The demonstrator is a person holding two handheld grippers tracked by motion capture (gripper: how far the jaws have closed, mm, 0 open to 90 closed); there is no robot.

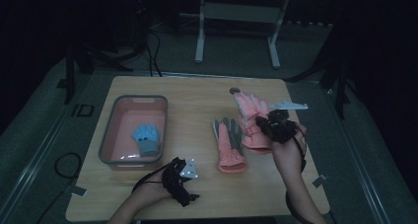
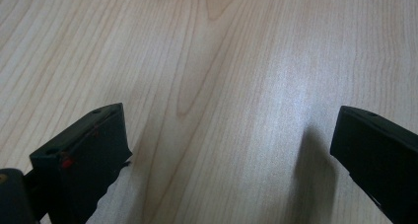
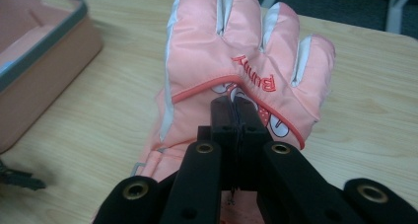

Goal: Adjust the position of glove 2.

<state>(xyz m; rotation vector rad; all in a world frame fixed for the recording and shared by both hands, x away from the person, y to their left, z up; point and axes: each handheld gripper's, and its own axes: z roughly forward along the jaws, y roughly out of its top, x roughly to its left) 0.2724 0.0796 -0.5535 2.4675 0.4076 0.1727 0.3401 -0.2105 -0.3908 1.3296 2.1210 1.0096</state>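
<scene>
Black jaws of our right gripper (image 3: 235,135) stand pressed together on a pinch of fabric at the back of the pink padded glove (image 3: 231,66), just below the embroidered lettering. We hold this glove lifted off the wooden table (image 1: 197,93), fingers pointing away from us. We judge it light, soft and limp: it will droop and swing, so a grip near the cuff or mid-back keeps it steadier than a grip on a fingertip. Its fabric looks smooth, so a thin pinch could slip.

Our left gripper (image 2: 231,150) rests low over bare tabletop near the front edge, jaws spread wide with nothing between them.

A second pink glove (image 1: 229,145) lies flat just beside the lifted one. The pink bin (image 1: 109,140) to the left holds a small blue glove (image 1: 146,138). We see nothing standing between the lifted glove and the bin.
</scene>
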